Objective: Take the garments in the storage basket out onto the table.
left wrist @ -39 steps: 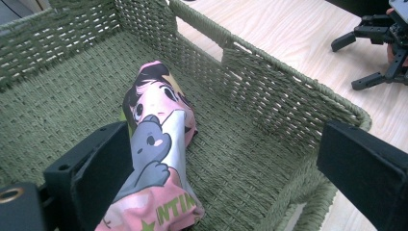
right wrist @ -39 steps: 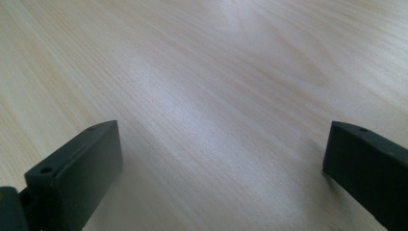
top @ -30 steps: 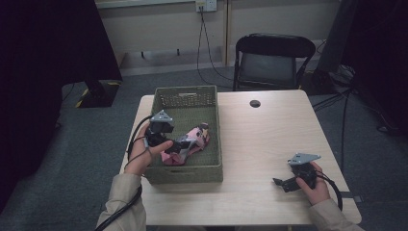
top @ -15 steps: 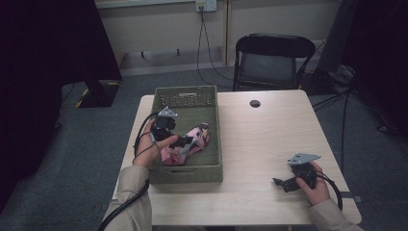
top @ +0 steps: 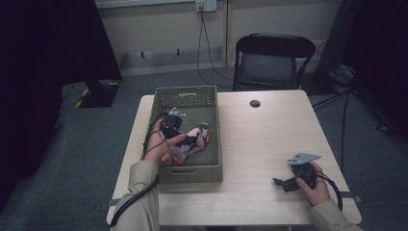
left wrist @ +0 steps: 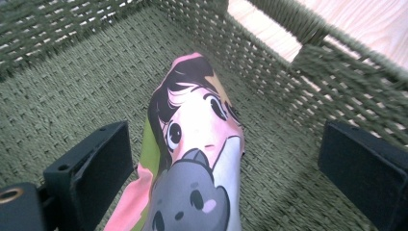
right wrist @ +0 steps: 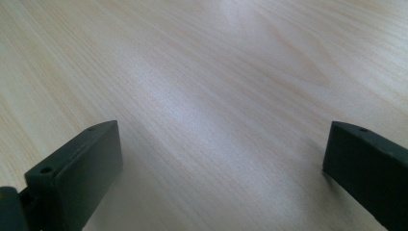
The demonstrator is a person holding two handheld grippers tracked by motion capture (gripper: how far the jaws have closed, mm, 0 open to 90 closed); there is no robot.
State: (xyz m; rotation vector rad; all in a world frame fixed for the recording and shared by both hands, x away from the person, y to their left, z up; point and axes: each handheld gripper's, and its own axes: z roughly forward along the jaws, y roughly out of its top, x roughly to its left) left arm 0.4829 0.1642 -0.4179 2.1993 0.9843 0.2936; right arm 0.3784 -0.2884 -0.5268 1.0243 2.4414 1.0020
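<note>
A green woven basket (top: 217, 144) stands on the left half of the wooden table (top: 269, 139). Inside it lies a pink soft cloth item (top: 202, 136) printed with cartoon faces. My left gripper (top: 187, 140) reaches down into the basket, open, over that item. In the left gripper view the printed cloth (left wrist: 197, 139) lies on the basket floor (left wrist: 72, 82) between the spread jaws of the left gripper (left wrist: 226, 144), and neither jaw touches it. My right gripper (top: 285, 183) rests at the table's front right, open. In the right gripper view the right gripper (right wrist: 221, 144) has bare wood between its jaws.
A small black round object (top: 255, 103) lies on the table's far edge. A black folding chair (top: 272, 57) stands behind the table. Cables run along the floor at the right and up the back wall. A dark curtain (top: 48, 43) hangs at the left.
My left hand has moved the gripper a little forward and to the right, deeper into the basket over the cloth. The right gripper has stayed in place.
</note>
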